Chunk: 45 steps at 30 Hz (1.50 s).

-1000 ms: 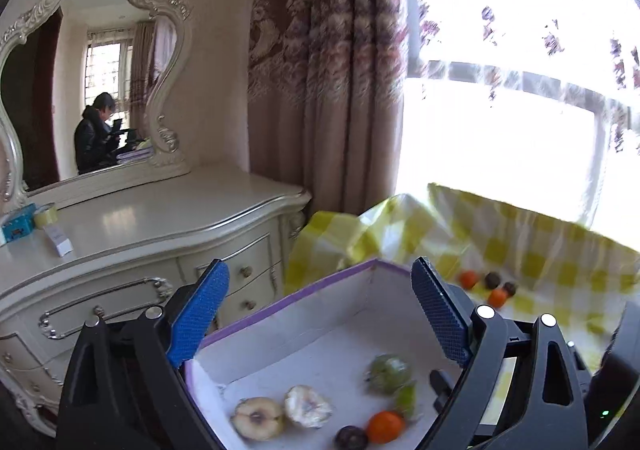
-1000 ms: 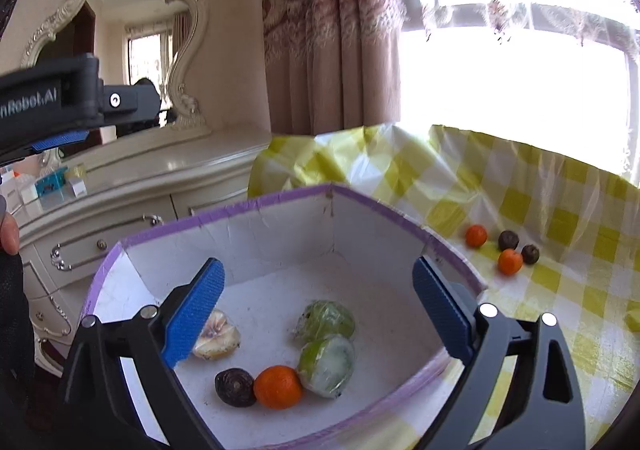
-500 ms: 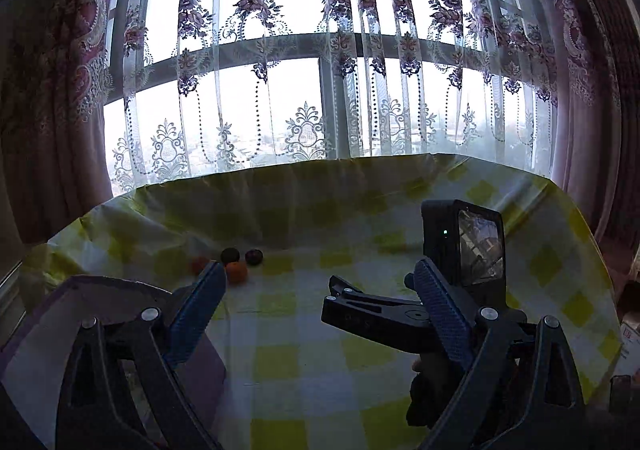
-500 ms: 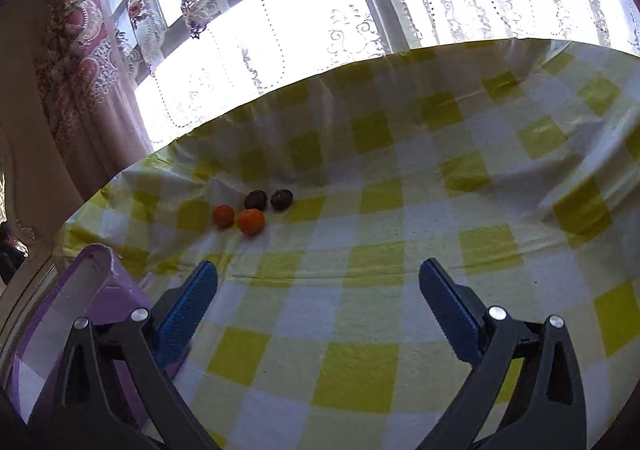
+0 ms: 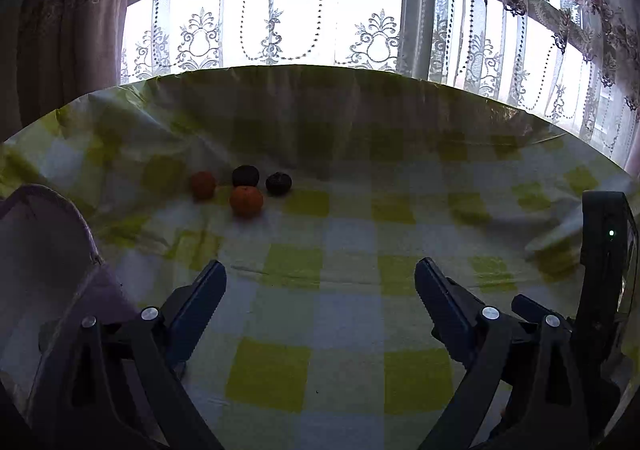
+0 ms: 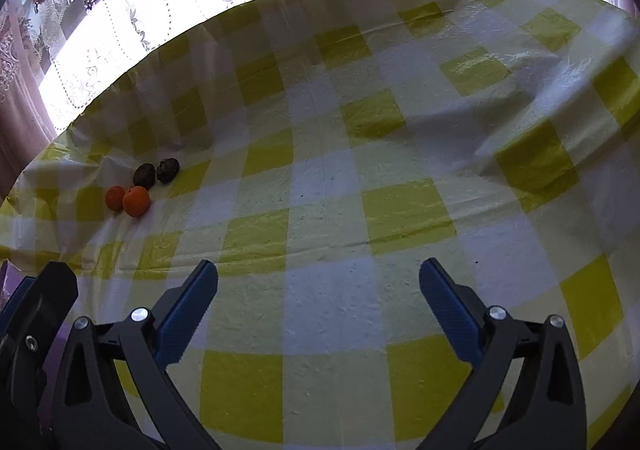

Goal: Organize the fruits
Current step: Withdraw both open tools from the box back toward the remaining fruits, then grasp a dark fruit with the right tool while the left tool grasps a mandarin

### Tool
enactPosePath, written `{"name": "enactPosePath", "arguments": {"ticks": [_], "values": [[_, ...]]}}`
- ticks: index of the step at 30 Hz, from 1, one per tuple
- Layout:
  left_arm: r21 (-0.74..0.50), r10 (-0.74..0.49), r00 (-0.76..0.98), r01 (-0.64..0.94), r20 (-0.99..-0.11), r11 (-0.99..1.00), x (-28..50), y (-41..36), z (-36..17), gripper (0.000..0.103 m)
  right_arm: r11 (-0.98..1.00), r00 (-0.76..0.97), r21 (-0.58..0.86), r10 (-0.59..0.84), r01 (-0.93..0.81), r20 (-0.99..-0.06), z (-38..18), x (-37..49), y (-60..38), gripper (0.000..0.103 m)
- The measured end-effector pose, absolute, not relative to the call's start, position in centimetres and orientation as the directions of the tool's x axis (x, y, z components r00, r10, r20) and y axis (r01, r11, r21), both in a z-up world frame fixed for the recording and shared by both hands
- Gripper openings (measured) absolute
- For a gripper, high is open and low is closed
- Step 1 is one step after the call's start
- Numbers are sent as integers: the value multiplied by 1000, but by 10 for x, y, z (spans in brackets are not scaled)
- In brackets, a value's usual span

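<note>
1. The table [image 6: 332, 314] wears a yellow-checked cloth.
2. The left gripper [image 5: 320, 286] and right gripper [image 6: 318, 282] gape wide, holding nothing.
3. Two oranges [image 6: 136, 201] and two dark fruits [image 6: 144, 175] cluster at ten o'clock.

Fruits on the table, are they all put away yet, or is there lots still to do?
Not yet. Two oranges and two dark fruits sit loose on the checked tablecloth. The left hand-held gripper and right hand-held gripper are open and empty. The box shows only an edge, so its contents are hidden.
</note>
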<state>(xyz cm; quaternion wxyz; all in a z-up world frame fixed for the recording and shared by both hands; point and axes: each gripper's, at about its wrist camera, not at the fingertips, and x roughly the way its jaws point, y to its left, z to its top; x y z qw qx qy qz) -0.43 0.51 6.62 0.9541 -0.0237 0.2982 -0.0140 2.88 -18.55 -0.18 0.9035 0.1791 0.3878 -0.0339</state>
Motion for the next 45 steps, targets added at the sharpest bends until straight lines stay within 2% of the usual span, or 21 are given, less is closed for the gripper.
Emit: {"name": "enactPosePath", "arguments": {"ticks": [2,6,8,13,20,23,30,36,41,44,45], "values": [[-62,-34,804,-3,-593,998,1,14,58,92,923,705,303,50,238,-707,-1,30,-192,101],[49,20,801,11,-599,999,-3,1,41,92,938,711,267,31,223,-703,3,44,-187,101],[45,12,763,22,-646,999,3,1,31,92,953,722,240,32,187,-691,7,53,-179,101],[-12,-97,705,125,-702,992,13,1,22,92,976,728,208,96,66,-679,11,82,-164,101],[34,-15,586,73,-810,997,33,-3,0,93,970,701,101,229,-219,-676,15,128,-118,101],[-18,-42,587,48,-808,999,32,6,1,95,947,683,32,253,-318,-685,15,150,-91,94],[9,-37,583,76,-812,997,30,-3,-1,96,885,571,-6,295,-465,-766,0,214,-40,72],[-33,-76,592,83,-802,996,25,-2,2,96,849,518,9,331,-528,-789,-7,254,-2,69],[-61,-107,602,96,-791,994,21,-2,5,96,842,506,-2,322,-540,-800,-9,271,14,61],[-62,-104,602,89,-791,994,21,-2,5,96,830,497,19,352,-557,-793,-6,263,10,38],[-59,-101,602,89,-792,994,20,-2,6,96,831,497,24,354,-555,-792,-5,259,6,37]]}}
